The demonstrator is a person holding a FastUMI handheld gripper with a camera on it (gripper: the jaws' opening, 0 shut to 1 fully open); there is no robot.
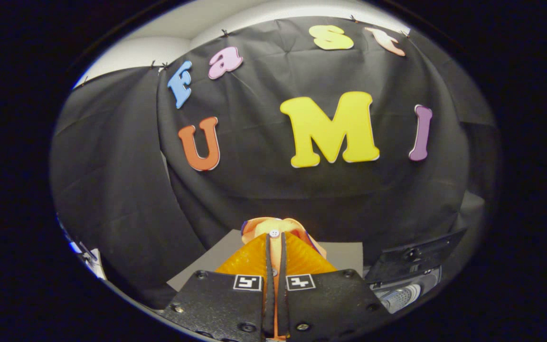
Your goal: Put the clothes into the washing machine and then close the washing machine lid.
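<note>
Both orange fingers (254,259) of the gripper (275,247) pinch the orange garment (273,225) tight, likely to lift it clear of the grey desk (344,254); the washing machine (409,275) waits lid-open off the desk's right edge.

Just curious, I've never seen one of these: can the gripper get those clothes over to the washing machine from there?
Probably yes. The fingers are shut on the orange garment, held up off the grey mat. The washing machine sits just beside them with its lid raised, and nothing stands between.
</note>
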